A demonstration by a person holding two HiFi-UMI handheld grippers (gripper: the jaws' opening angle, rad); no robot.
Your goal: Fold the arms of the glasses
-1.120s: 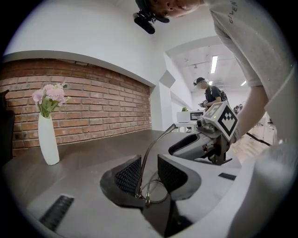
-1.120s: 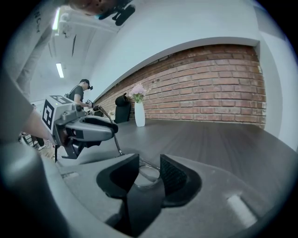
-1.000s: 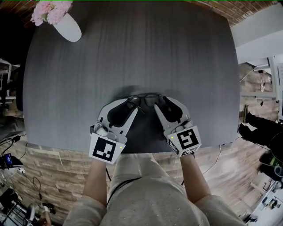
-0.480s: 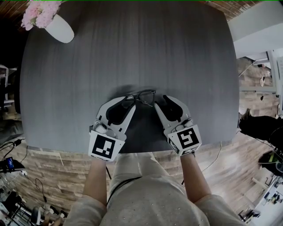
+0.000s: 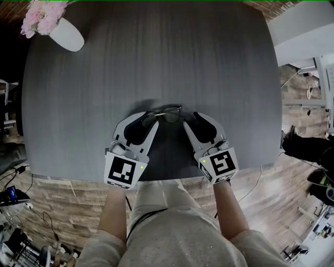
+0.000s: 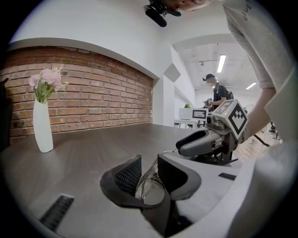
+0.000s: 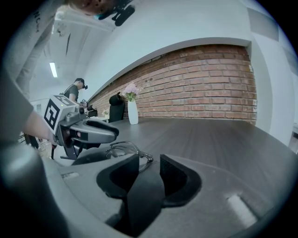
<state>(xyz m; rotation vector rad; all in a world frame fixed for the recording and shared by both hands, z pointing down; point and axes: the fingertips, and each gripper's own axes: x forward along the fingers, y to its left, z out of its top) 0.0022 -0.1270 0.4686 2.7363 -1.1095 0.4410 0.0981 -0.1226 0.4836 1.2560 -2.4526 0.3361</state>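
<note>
Pinching the glasses (image 5: 167,113) close to the front edge of the table (image 5: 156,52), near its middle.

Nearest the front edge, the left gripper (image 5: 147,121) has its two black pads clenched on the left end of the glasses, with a lens and the thin wire frame caught in the narrow gap between them. The right gripper (image 5: 197,121) sits just beside it, level with it and angled inward. Its pads stand slightly apart and grasp nothing, and the right end of the glasses lies just in front of its tips, not between them. Whether that end touches the gripper cannot be told. Beyond the glasses the dark grey tabletop runs bare to the far left corner, where a white vase (image 5: 65,34) of pink flowers (image 5: 40,15) stands upright. A brick wall (image 6: 93,88) runs behind the table's far edge.
</note>
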